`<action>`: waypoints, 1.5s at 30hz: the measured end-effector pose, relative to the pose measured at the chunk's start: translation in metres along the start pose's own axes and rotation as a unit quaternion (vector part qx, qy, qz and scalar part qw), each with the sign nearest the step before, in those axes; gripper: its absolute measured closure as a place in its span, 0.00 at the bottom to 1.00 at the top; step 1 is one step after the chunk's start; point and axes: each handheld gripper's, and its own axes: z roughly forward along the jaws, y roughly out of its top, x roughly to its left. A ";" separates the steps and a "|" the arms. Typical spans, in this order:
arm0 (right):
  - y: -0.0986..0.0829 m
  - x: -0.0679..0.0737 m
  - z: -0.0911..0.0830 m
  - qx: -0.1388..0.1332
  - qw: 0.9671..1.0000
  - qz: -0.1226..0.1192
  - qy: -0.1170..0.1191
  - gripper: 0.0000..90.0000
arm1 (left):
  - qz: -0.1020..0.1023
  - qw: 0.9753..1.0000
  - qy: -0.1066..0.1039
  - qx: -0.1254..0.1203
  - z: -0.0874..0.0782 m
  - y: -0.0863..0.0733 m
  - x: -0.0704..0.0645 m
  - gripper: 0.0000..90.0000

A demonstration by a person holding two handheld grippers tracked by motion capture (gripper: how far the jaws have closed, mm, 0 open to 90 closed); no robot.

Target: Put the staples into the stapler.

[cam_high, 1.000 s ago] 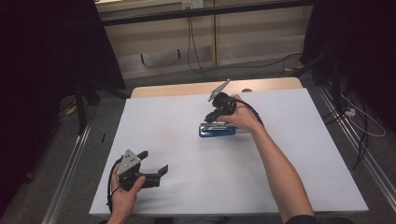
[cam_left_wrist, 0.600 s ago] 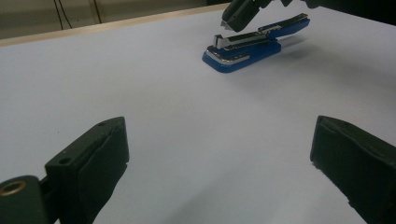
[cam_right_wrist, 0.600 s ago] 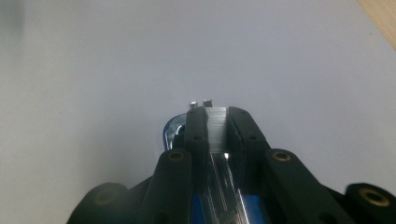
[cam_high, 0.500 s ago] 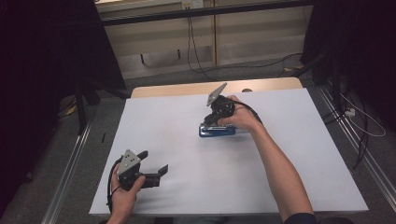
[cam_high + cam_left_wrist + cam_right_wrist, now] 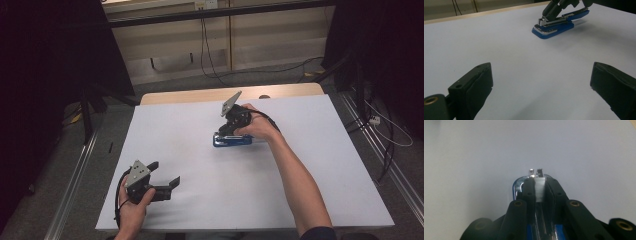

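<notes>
A blue stapler (image 5: 232, 140) (image 5: 554, 27) lies on the white table top, right of centre, with its chrome magazine showing. My right gripper (image 5: 223, 131) (image 5: 539, 182) points down onto its front end, shut on a silver strip of staples (image 5: 539, 190) held right over the magazine. The stapler's blue and chrome nose (image 5: 515, 186) peeks out below the jaws. The right gripper's jaws (image 5: 546, 18) touch the stapler's nose in the left gripper view. My left gripper (image 5: 164, 172) (image 5: 542, 67) rests near the front left, open wide, nothing between its fingers.
A white sheet (image 5: 300, 130) covers the table, with a wooden strip (image 5: 200, 94) bare at the far edge. Black cables trail on the floor beyond the table and at the right.
The right gripper has tipped slightly lower and to the left over the stapler's front end. The left gripper has not moved.
</notes>
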 end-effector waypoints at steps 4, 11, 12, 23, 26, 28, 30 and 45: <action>0.000 0.000 0.000 -0.005 1.000 -0.004 0.001 0.87 | -0.001 1.000 0.000 0.000 0.000 0.000 0.000 0.05; 0.000 0.000 0.000 -0.007 1.000 -0.007 0.003 0.88 | 0.000 1.000 0.000 0.000 0.000 0.000 0.000 0.05; 0.000 -0.001 0.000 -0.008 1.000 -0.007 0.002 0.88 | 0.000 1.000 -0.001 0.001 0.000 0.000 0.000 0.05; 0.004 0.001 -0.001 -0.006 1.000 -0.014 0.001 0.88 | 0.000 1.000 -0.003 -0.001 0.001 0.000 0.000 0.05; 0.004 0.001 -0.001 -0.002 1.000 -0.016 0.003 0.88 | 0.001 1.000 -0.002 0.000 0.000 0.000 0.000 0.05; 0.005 0.001 0.000 0.000 1.000 -0.017 0.004 0.87 | 0.000 1.000 -0.002 -0.001 0.001 0.000 0.000 0.05; 0.005 0.001 0.000 -0.001 1.000 -0.021 0.004 0.88 | 0.000 1.000 -0.003 -0.001 0.001 0.000 0.000 0.05; 0.003 -0.002 0.003 0.001 1.000 -0.018 0.014 0.88 | 0.000 1.000 -0.004 0.001 0.001 0.000 0.000 0.05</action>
